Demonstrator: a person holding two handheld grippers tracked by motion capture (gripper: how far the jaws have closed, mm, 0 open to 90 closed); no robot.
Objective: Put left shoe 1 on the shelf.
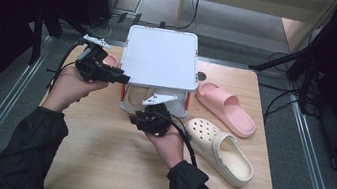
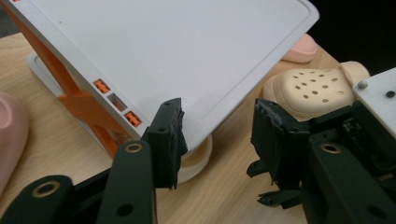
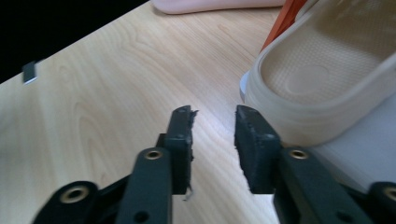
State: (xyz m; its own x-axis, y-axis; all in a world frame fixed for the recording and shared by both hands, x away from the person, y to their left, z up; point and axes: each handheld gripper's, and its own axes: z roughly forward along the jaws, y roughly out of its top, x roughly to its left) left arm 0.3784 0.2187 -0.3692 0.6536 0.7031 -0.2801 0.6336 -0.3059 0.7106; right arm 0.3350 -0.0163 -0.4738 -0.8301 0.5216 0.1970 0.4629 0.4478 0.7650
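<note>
Presently the left claw [image 2: 217, 135] stands parted, nothing gripped, at the near corner of the white shoe rack [image 1: 161, 57]; its flat white top shelf tilts above orange side struts. Just ahead of the right claw [image 3: 214, 133], likewise parted and empty, a cream slipper [image 3: 322, 79] with a ribbed footbed rests on the rack's lower shelf. Both claws sit over the wooden worktop [image 1: 96, 159].

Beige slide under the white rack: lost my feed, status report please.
Both grippers open: left gripper at the white rack lid corner, right gripper beside the beige slide, not gripping. Slide sits on the rack's base. Perforated clog lies close by.
</note>
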